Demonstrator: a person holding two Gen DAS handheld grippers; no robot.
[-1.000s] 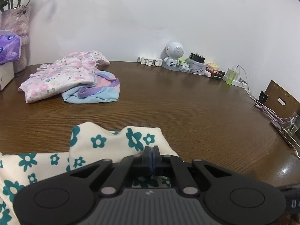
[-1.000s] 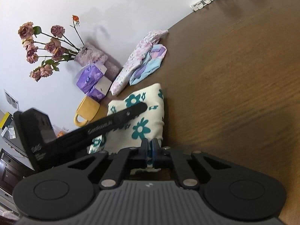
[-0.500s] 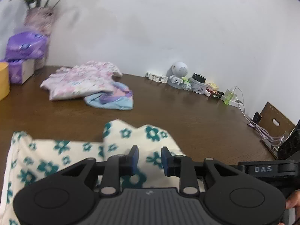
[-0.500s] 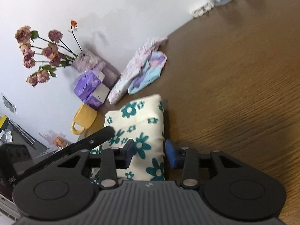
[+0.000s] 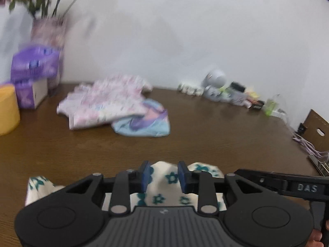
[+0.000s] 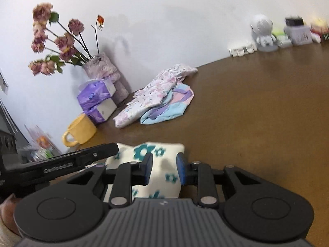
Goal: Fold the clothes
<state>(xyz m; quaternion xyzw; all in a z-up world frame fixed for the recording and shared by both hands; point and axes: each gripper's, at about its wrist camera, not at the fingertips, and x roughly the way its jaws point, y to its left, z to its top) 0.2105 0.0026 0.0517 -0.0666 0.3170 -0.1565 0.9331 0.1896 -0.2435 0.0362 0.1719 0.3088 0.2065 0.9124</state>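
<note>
Both tools stand spread with nothing between their pads. The left tool (image 5: 163, 174) and the right tool (image 6: 163, 168) each hover just above the cream garment with teal flowers (image 5: 164, 187), which lies folded on the brown surface (image 5: 205, 140) close under the cameras, at 6 o'clock in both views. From the right wrist view the garment (image 6: 162, 164) shows a tidy far edge and a squared corner at about 1 o'clock of the tool — a fold that looks finished, or nearly so.

The step in hand reads as a release and a reset for the next fold or the next piece. To do it well, lift both tools straight up so that neither blue pad drags the top layer and opens the crease. If another fold is wanted, come down on the two near corners together, pinch only the upper layers, and carry them level and at one pace, so that the edges land flush.

The unfolded pile (image 5: 107, 105) — a pink floral piece over a blue and purple one (image 5: 144, 123) — lies well apart at 11 o'clock, near the tissue box (image 5: 30, 82) and the yellow mug (image 6: 80, 130). Reach for it low and wide of the mug.
</note>
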